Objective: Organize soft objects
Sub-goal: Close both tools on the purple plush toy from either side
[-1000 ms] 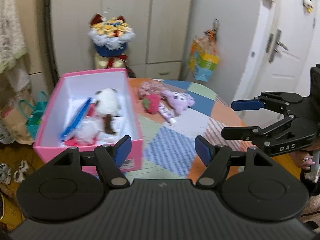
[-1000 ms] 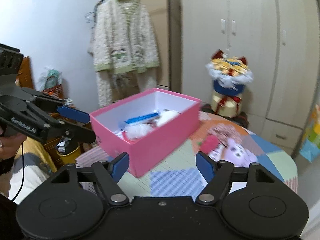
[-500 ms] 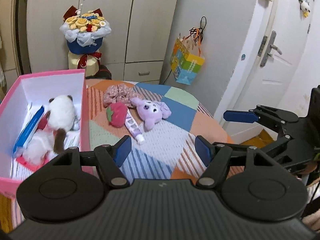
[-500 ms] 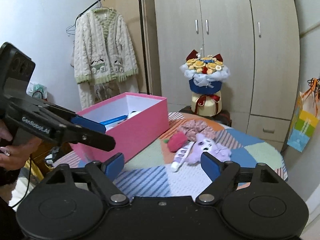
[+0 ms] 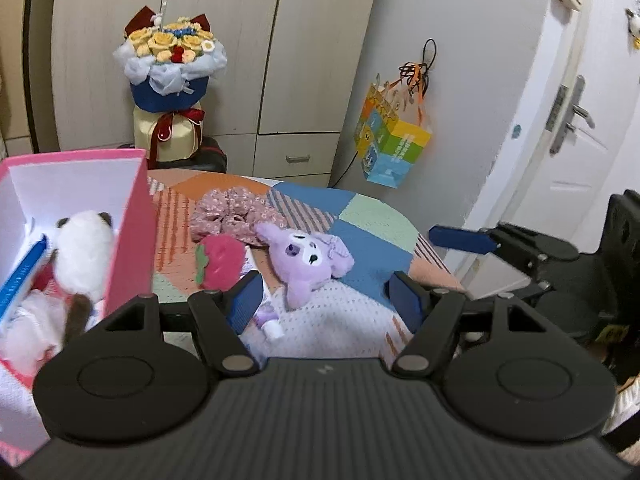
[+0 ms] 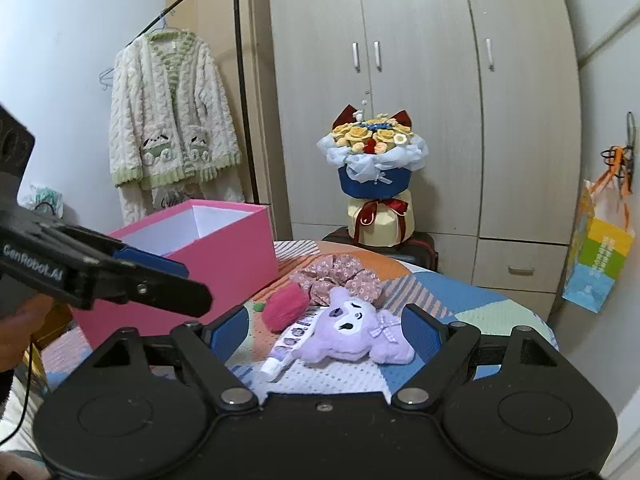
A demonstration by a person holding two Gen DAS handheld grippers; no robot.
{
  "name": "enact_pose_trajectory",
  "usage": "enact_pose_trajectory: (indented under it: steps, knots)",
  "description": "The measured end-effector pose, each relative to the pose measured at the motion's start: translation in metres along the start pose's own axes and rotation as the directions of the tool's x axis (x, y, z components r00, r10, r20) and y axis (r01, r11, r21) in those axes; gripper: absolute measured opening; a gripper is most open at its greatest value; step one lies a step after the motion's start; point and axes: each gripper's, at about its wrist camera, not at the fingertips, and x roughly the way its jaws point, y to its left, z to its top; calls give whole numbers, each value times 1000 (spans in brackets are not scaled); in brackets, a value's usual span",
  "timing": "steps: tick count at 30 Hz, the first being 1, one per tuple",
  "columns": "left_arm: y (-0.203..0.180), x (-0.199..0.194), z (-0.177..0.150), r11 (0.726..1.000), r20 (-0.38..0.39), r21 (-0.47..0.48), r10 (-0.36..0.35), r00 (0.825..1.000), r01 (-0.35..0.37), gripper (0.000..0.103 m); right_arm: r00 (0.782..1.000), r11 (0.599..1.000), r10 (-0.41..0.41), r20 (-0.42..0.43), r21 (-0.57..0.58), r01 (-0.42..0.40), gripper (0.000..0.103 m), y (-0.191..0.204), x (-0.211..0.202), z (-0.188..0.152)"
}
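A purple plush (image 5: 308, 264) (image 6: 352, 334) lies on the patchwork table, with a red strawberry plush (image 5: 220, 262) (image 6: 286, 306), a pink floral scrunchie (image 5: 232, 216) (image 6: 340, 276) and a small tube (image 5: 270, 318) (image 6: 288, 350) beside it. A pink box (image 5: 132, 216) (image 6: 224, 256) at the left holds a white and brown plush (image 5: 86, 248). My left gripper (image 5: 326, 300) is open and empty, above the table just short of the purple plush. My right gripper (image 6: 326, 330) is open and empty, close in front of the purple plush.
A flower bouquet (image 5: 172, 80) (image 6: 374, 168) stands behind the table before the wardrobe. A colourful paper bag (image 5: 390, 144) (image 6: 598, 256) hangs on the wall at right. A cardigan (image 6: 172, 112) hangs on a rack at left. The table edge (image 5: 424, 240) curves at right.
Both grippers have swung right from the pink box toward the toys and moved closer to them. Both stayed open.
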Motion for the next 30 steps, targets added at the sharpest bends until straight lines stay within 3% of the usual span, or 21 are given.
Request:
enact_pose_trajectory:
  steps: [6, 16, 22, 26, 30]
  knots:
    - [7, 52, 4, 998, -13, -64, 28, 1000, -29, 66, 995, 999, 25, -93, -32, -28, 87, -19, 48, -3]
    - [20, 117, 5, 972, -68, -195, 117, 991, -128, 60, 981, 993, 88, -171, 94, -73, 92, -58, 113, -11]
    - [25, 129, 1, 960, -109, -249, 103, 989, -127, 59, 966, 985, 127, -225, 146, -95, 96, -66, 132, -19]
    - [25, 137, -1, 961, -134, -256, 74, 988, -106, 51, 955, 978, 159, -250, 175, -117, 98, -67, 137, -25]
    - [26, 141, -4, 960, -142, -263, 58, 988, -94, 48, 959, 985, 133, -252, 143, -99, 97, -59, 137, -26]
